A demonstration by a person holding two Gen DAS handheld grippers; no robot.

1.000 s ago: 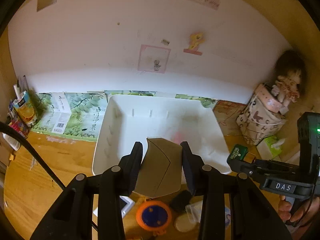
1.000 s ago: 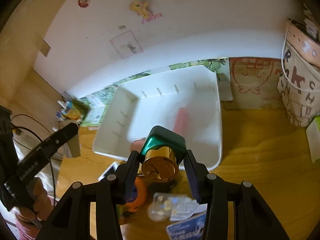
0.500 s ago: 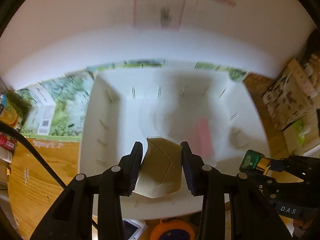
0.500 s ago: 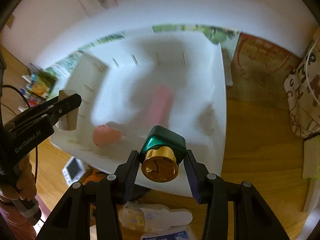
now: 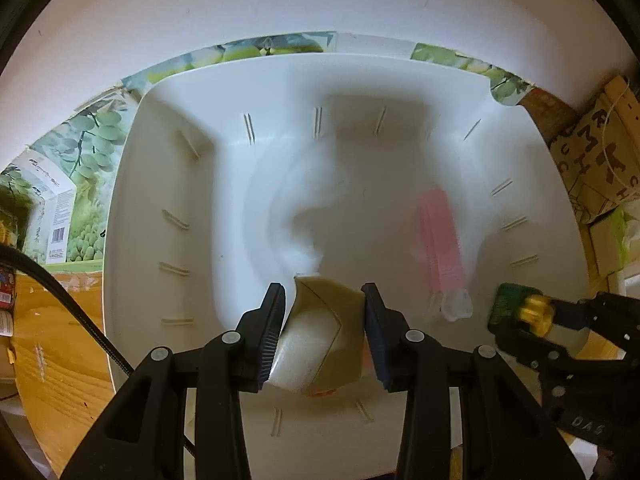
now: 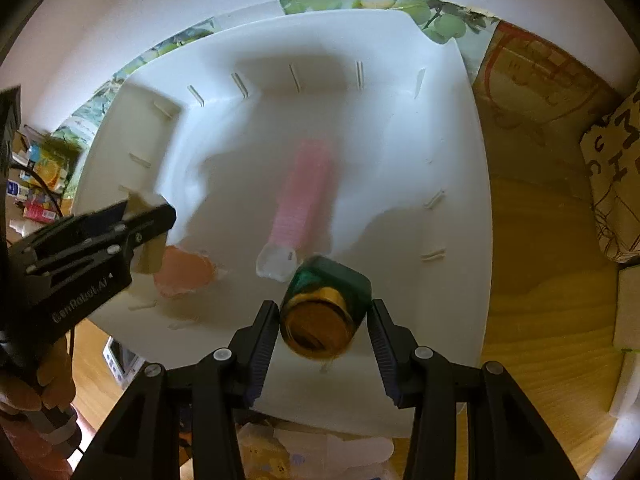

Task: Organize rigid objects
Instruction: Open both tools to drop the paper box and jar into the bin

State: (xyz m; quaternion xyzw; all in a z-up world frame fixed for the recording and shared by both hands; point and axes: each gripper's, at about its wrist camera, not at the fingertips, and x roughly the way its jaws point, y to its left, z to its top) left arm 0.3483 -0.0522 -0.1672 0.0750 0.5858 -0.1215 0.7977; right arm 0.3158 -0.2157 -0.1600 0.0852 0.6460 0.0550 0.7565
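Note:
A wide white bin fills both views. My left gripper points down into it, and a beige angular box sits between its pads, still touching them as the jaws start opening. My right gripper is shut on a green bottle with a gold cap, low over the bin's near right part. That bottle also shows at the right of the left wrist view. A pink ribbed comb and a peach-coloured piece lie on the bin floor. The left gripper hangs just above the peach piece.
A grape-printed carton lies behind and left of the bin, against the white wall. A patterned bag stands to the right on the wooden table. A small white device and plastic packets lie before the bin. A hand grips the left tool.
Both grippers came forward and down over the bin and tipped steeply downward. Each kept its object. The items in front of the bin slid out of the left wrist view.

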